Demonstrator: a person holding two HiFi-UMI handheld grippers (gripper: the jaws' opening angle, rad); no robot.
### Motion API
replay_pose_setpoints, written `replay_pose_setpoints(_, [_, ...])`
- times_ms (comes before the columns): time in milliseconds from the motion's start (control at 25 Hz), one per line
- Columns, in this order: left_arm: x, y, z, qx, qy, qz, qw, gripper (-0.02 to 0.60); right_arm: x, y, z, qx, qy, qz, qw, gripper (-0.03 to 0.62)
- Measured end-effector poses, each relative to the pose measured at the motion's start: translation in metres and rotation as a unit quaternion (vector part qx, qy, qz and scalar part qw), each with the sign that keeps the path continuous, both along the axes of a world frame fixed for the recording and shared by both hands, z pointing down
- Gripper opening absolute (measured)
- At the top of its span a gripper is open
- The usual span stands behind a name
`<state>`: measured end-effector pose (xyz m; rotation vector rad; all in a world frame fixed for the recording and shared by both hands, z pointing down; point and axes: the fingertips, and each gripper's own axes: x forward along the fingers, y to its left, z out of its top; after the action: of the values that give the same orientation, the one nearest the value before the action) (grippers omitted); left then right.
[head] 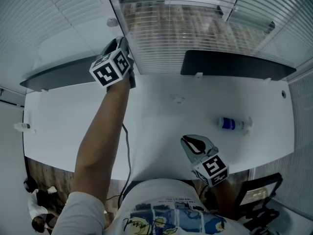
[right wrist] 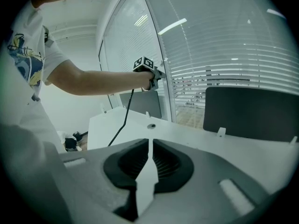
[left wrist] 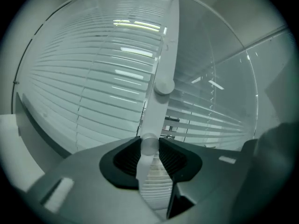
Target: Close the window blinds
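Left tongs (left wrist: pixel 149 149) clamp the white blind knob (left wrist: pixel 149 143) on the window frame (left wrist: pixel 167 50). Right tongs (right wrist: pixel 149 158) are together, empty, over the table (head: pixel 161 112).

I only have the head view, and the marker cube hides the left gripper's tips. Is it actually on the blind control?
Observer: Yes. In the left gripper view, the left gripper has its pads pressed on both sides of a round white knob on the window post.
Operator: And the right gripper, is anything in it?
Observer: Nothing. In its own view, the right gripper has its jaws almost together, and only a sliver of the white desk shows between them.
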<state>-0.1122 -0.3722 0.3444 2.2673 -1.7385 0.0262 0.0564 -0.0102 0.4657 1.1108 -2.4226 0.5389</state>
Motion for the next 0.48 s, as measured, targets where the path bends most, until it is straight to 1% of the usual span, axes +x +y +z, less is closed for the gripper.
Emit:
replay_pose_setpoints(120, [0.0004,0.0001,0.0000,0.001,-0.008,0.004,1.0000,0.127,0.0012,0.0010,0.0015,-0.002,0.001,0.001,1.000,0.017])
replay_pose_setpoints(200, [0.0017,0.0001,0.0003,0.005,-0.038,0.009,0.9992,0.130,0.0020,0.0017,0.0016,-0.002,0.001,0.001,1.000,0.017])
replay_pose_setpoints(280, [0.0036,-0.0010,0.0004,0.013,-0.086,0.017,0.9961,0.132,0.0021,0.0013,0.0009,-0.002,0.001,0.002,1.000,0.017])
replay_pose_setpoints(320, [0.0042,-0.0016,-0.0003,0.019,-0.113,0.020,0.9932,0.133,0.0021,0.0008,0.0008,-0.001,0.001,0.003,1.000,0.017])
replay_pose_setpoints(400, [0.0050,-0.0015,-0.0031,0.037,-0.170,0.026,0.9844,0.157,0.0024,0.0008,0.0006,-0.001,0.000,0.004,1.000,0.017])
replay_pose_setpoints(480, [0.0067,0.0011,-0.0055,0.055,-0.224,0.037,0.9724,0.164,0.0022,0.0016,0.0005,-0.002,0.000,0.003,1.000,0.017])
